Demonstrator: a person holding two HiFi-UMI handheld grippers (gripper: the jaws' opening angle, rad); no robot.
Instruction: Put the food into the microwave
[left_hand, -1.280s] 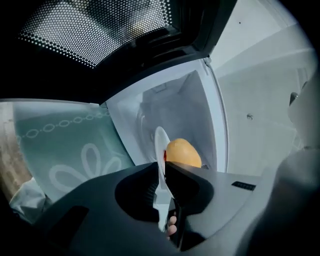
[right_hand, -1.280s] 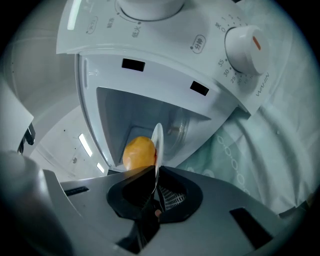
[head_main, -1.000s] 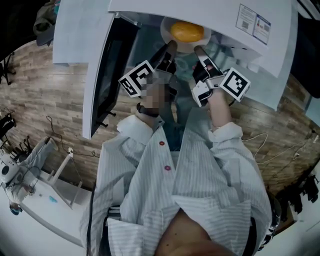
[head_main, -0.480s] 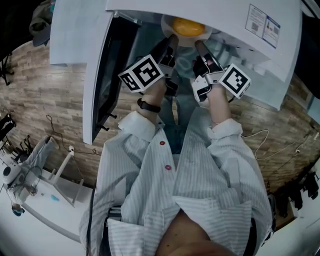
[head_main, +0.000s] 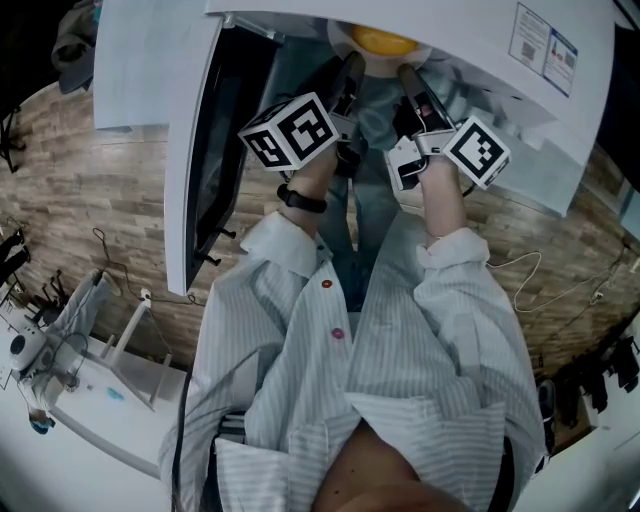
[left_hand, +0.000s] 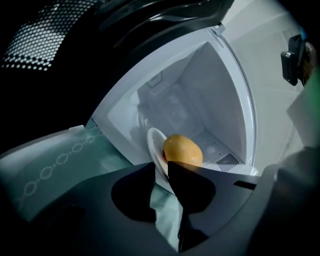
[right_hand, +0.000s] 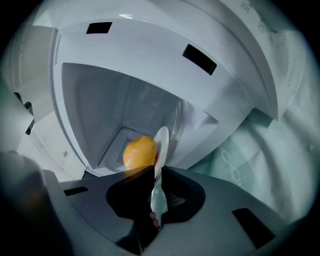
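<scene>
Pale striped shirt (head_main: 400, 380), red buttons (head_main: 326, 285), dark wristband (head_main: 300, 198) (left wrist), marker cubes (head_main: 295, 132) on left gripper (head_main: 350, 68) and right gripper (head_main: 410, 80)

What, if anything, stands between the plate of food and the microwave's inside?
Nothing visible. The door stands swung open at the left, and the cavity beyond the plate and its yellow food shows only bare walls and floor.
</scene>
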